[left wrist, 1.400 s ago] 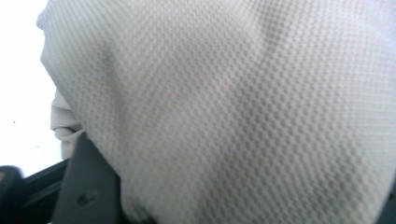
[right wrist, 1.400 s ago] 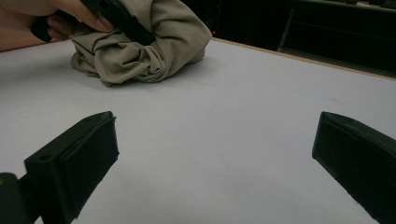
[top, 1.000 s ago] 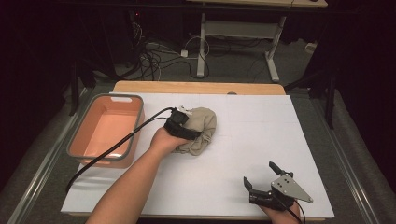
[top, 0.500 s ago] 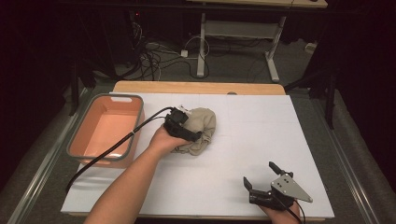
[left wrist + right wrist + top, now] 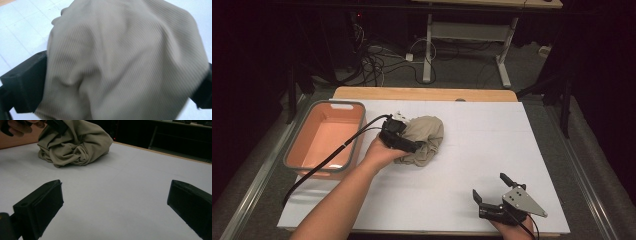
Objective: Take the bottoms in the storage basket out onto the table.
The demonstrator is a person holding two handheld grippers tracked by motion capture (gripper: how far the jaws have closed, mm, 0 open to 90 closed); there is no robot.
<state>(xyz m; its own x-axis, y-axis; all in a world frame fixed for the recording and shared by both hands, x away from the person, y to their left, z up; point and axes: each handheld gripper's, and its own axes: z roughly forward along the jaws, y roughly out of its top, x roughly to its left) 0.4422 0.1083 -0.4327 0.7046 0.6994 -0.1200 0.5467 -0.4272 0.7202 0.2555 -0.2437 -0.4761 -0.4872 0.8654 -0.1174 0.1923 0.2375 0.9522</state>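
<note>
Tan cloth (image 5: 424,140) bunched at frame centre on white counter (image 5: 492,145), just right of pink tub (image 5: 324,137). Left gripper (image 5: 404,142) jaws just opened, spread wide, cloth between. Right gripper (image 5: 494,192) lower right, jaws spread, nothing between. No readable writing.

On the white worktop (image 5: 472,150), the left gripper (image 5: 409,145) sits against a crumpled beige cloth (image 5: 424,139) beside an orange plastic tub (image 5: 326,137); the right gripper (image 5: 493,194) rests apart, jaws spread.
</note>
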